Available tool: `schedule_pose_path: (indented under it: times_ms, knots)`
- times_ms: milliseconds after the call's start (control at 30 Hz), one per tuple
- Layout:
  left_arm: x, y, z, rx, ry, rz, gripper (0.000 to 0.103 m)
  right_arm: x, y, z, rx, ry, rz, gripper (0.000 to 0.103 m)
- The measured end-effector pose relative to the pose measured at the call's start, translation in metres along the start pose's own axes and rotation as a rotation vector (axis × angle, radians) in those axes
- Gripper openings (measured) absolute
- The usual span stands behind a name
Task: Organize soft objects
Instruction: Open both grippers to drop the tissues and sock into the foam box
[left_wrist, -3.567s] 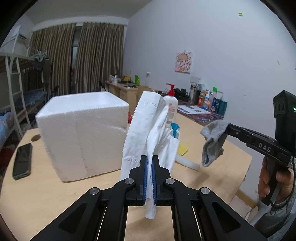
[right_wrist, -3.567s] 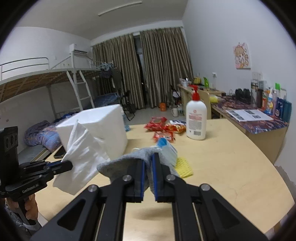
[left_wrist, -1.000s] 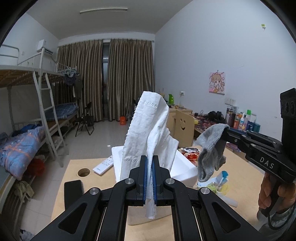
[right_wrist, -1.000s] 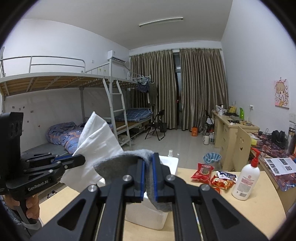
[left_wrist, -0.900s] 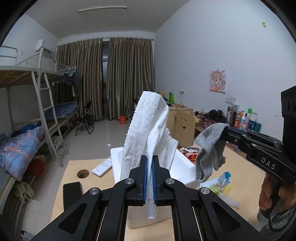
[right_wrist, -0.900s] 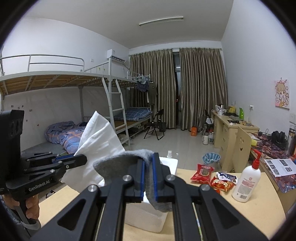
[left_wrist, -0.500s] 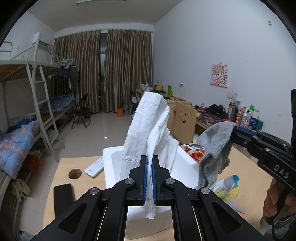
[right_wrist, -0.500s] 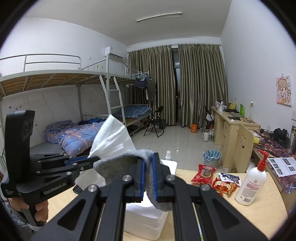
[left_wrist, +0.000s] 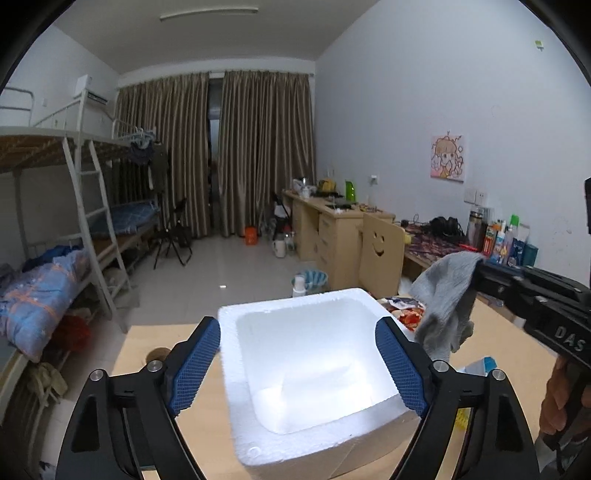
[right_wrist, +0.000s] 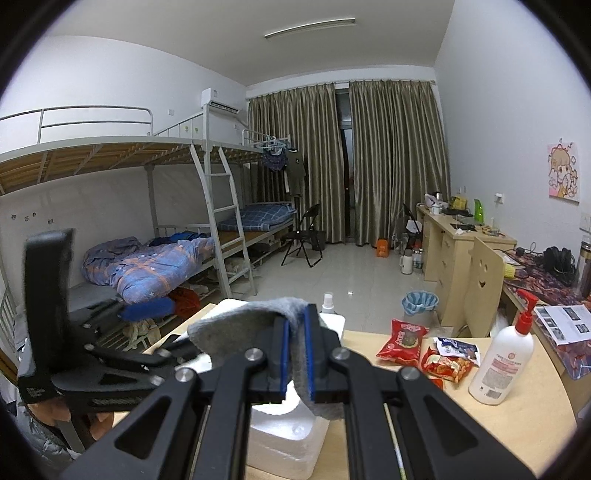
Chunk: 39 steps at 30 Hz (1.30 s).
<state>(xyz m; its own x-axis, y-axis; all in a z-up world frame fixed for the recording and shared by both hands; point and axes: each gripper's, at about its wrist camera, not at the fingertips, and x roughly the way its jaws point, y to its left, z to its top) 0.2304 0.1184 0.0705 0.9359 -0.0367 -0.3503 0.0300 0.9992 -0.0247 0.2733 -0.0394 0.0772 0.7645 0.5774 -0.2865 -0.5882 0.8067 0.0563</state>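
- Left wrist view: a white foam box (left_wrist: 314, 369) is sitting on the wooden table (left_wrist: 506, 343), its open top facing up; a desk (left_wrist: 332, 218), bunk bed (left_wrist: 74, 221) and curtains (left_wrist: 214, 155) are filling the room behind.
- The left gripper (left_wrist: 297, 363) is hanging wide open over the box with nothing between its blue pads (left_wrist: 194, 363), which are straddling the box's cavity.
- The grey sock (left_wrist: 443, 299) is dangling just right of the box, pinched by the right gripper (left_wrist: 476, 277).
- Right wrist view: snack packs (right_wrist: 424, 350) and a pump bottle (right_wrist: 502, 365) are standing on the table's right side.
- The right gripper is clamping the sock (right_wrist: 258, 317) tightly above the box (right_wrist: 288, 428); the left gripper (right_wrist: 147, 332) is blurring at left.
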Motion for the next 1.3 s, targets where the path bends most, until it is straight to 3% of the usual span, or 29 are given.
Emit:
schedule_pose_path:
  times_ms: [133, 567, 867, 900, 1000, 1167, 1233, 1300]
  knots:
    - [-0.012, 0.004, -0.003, 0.012, -0.025, 0.034, 0.092, 0.003, 0.004, 0.001, -0.008, 0.007, 0.006, 0.01]
    - [-0.038, 0.039, -0.015, -0.023, -0.041, 0.129, 0.094, 0.039, 0.02, 0.007, -0.032, 0.058, 0.048, 0.01]
    - [-0.047, 0.043, -0.017, -0.038, -0.045, 0.134, 0.094, 0.074, 0.022, 0.004, -0.025, 0.142, 0.072, 0.011]
    - [-0.046, 0.041, -0.015, -0.035, -0.043, 0.134, 0.094, 0.075, 0.021, 0.004, -0.02, 0.147, 0.075, 0.013]
    - [-0.045, 0.038, -0.014, -0.032, -0.045, 0.134, 0.094, 0.076, 0.018, 0.003, -0.011, 0.164, 0.075, 0.043]
    - [-0.045, 0.034, -0.014, -0.035, -0.044, 0.125, 0.094, 0.067, 0.018, 0.002, -0.019, 0.159, 0.074, 0.053]
    - [-0.045, 0.033, -0.014, -0.036, -0.043, 0.13, 0.094, 0.067, 0.017, 0.001, -0.02, 0.169, 0.068, 0.069]
    - [-0.046, 0.032, -0.015, -0.035, -0.041, 0.131, 0.094, 0.071, 0.017, 0.0, -0.033, 0.202, 0.063, 0.069]
